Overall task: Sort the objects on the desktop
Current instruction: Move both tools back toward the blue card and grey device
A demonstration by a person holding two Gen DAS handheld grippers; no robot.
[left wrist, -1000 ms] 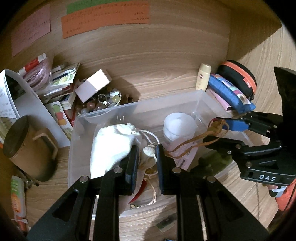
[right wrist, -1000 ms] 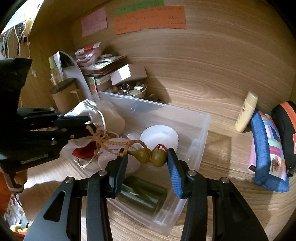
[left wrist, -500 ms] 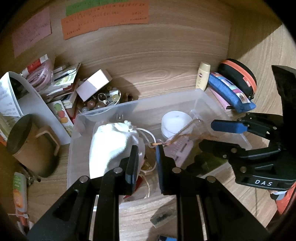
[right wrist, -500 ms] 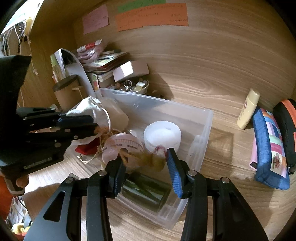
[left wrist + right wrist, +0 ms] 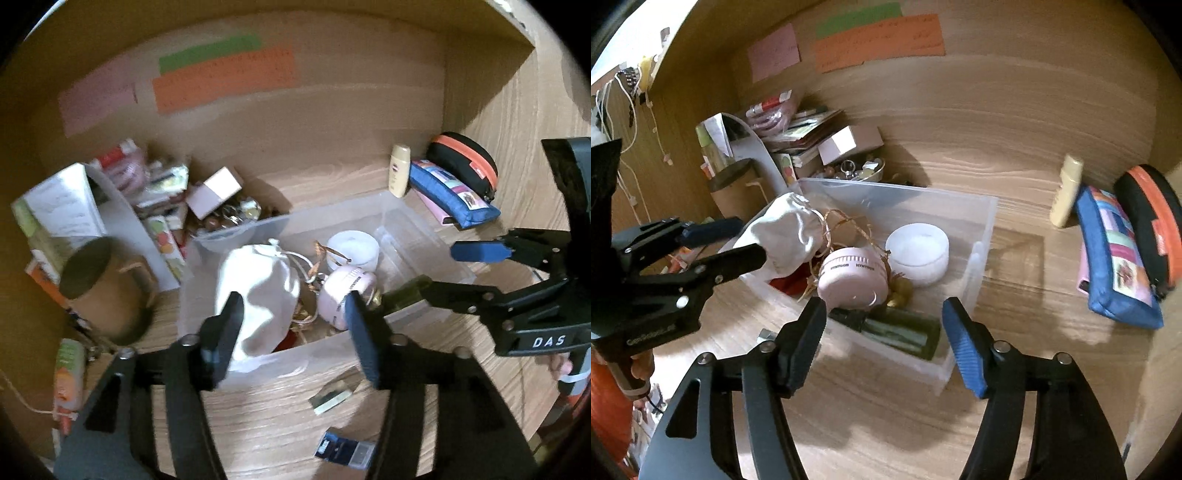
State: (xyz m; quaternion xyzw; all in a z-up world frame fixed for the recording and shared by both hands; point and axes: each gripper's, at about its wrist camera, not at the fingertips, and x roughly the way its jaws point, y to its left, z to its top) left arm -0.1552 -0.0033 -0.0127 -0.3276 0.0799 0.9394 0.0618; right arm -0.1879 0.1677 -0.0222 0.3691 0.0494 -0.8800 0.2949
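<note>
A clear plastic bin [image 5: 991, 206] [image 5: 295, 354] on the wooden desk holds a white drawstring pouch [image 5: 258, 288] [image 5: 783, 236], a pink round device [image 5: 853, 280] [image 5: 340, 291], a white jar [image 5: 918, 251] [image 5: 354, 249] and a dark green bottle [image 5: 905, 330]. The gourd pendant [image 5: 903, 290] lies loose in the bin beside the pink device, its brown cord [image 5: 846, 221] draped behind. My left gripper [image 5: 291, 317] [image 5: 735, 240] hovers over the bin's near-left side, jaws opening, nothing between them. My right gripper [image 5: 884, 314] [image 5: 443, 271] hangs over the near-right corner, jaws also opening and empty.
A lotion tube [image 5: 1067, 192], a blue pencil case [image 5: 1115, 258] and a black-orange case [image 5: 1152, 218] lie right of the bin. A brown cup [image 5: 107, 291], stacked packets, a box and a bead bowl [image 5: 860, 168] crowd the left. A blue card [image 5: 343, 448] lies in front.
Both grippers let go of the gourd pendant and its cord, which dropped into the bin. Both jaws opened, and both hands pulled back and rose a little.
</note>
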